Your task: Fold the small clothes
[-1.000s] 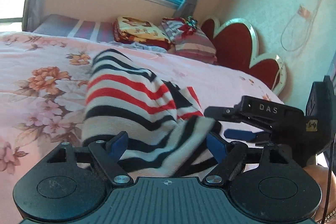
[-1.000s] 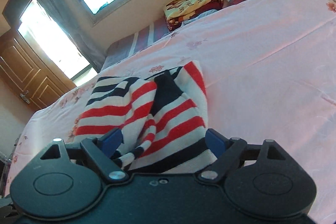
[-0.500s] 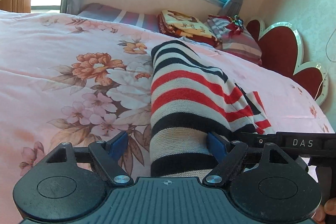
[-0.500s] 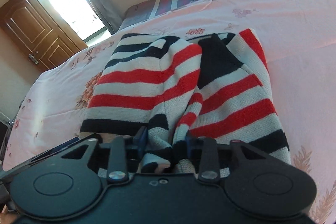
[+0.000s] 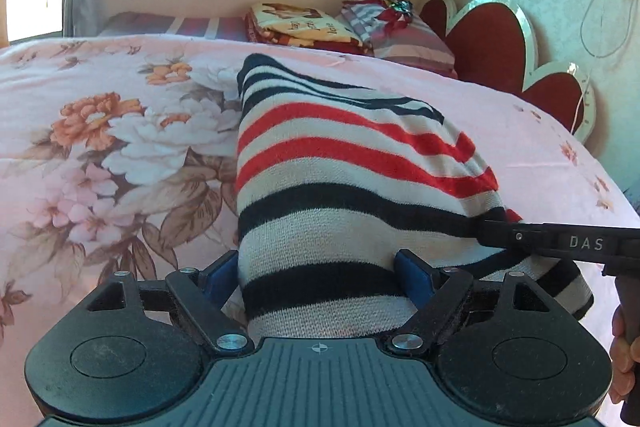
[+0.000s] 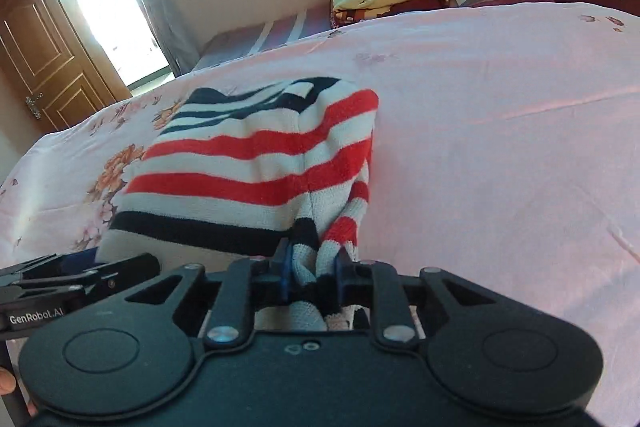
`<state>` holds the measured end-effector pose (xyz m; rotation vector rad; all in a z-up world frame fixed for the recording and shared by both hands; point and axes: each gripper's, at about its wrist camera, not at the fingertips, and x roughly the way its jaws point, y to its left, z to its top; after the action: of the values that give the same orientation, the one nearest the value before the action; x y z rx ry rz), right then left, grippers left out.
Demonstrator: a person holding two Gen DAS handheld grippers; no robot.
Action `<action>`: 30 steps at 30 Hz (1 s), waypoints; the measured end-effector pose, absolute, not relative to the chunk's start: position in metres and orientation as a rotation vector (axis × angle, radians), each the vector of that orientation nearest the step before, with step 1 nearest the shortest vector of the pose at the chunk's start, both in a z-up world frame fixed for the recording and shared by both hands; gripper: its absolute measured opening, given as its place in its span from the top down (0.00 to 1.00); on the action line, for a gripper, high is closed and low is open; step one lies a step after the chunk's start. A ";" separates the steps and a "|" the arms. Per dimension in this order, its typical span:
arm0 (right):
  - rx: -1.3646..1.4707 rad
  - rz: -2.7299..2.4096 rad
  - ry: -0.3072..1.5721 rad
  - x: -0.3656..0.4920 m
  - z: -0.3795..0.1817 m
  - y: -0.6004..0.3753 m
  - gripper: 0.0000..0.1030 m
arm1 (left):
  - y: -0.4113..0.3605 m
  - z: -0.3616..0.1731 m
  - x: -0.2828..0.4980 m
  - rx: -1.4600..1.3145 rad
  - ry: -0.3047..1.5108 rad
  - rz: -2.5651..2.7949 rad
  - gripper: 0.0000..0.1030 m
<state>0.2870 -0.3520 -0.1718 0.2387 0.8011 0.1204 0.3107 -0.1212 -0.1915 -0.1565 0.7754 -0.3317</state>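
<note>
Bare pink bedsheet (image 6: 500, 147) is stretching wide beyond the right tongs (image 6: 311, 277), which have just been closing and are pinching the striped sweater's (image 5: 340, 187) bunched corner. Left tongs (image 5: 320, 277) are gaping, straddling its near edge.

The sweater (image 5: 352, 187) is striped in red, black and cream. The bedsheet (image 5: 100, 147) is coloured pink and printed with orange, white and pink flowers. The headboard (image 5: 492, 43) is coloured dark red and edged in white.
</note>
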 end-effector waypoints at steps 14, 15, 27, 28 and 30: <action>0.269 0.087 0.791 0.227 -0.152 -0.359 0.63 | -0.118 -0.187 0.301 -0.123 0.802 -0.357 0.19; 0.270 0.079 0.802 0.224 -0.157 -0.359 0.68 | -0.118 -0.190 0.300 -0.134 0.808 -0.356 0.19; 0.264 0.046 0.778 0.229 -0.150 -0.357 0.67 | -0.118 -0.173 0.303 -0.144 0.808 -0.351 0.18; 0.258 0.048 0.760 0.234 -0.145 -0.355 0.67 | -0.118 -0.170 0.306 -0.144 0.795 -0.348 0.18; 0.235 0.051 0.747 0.246 -0.139 -0.351 0.71 | -0.119 -0.164 0.313 -0.152 0.774 -0.343 0.18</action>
<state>0.2456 -0.3505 -0.1390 0.2351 0.7475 0.0511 0.3129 -0.1192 -0.1636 -0.1521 0.7743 -0.3429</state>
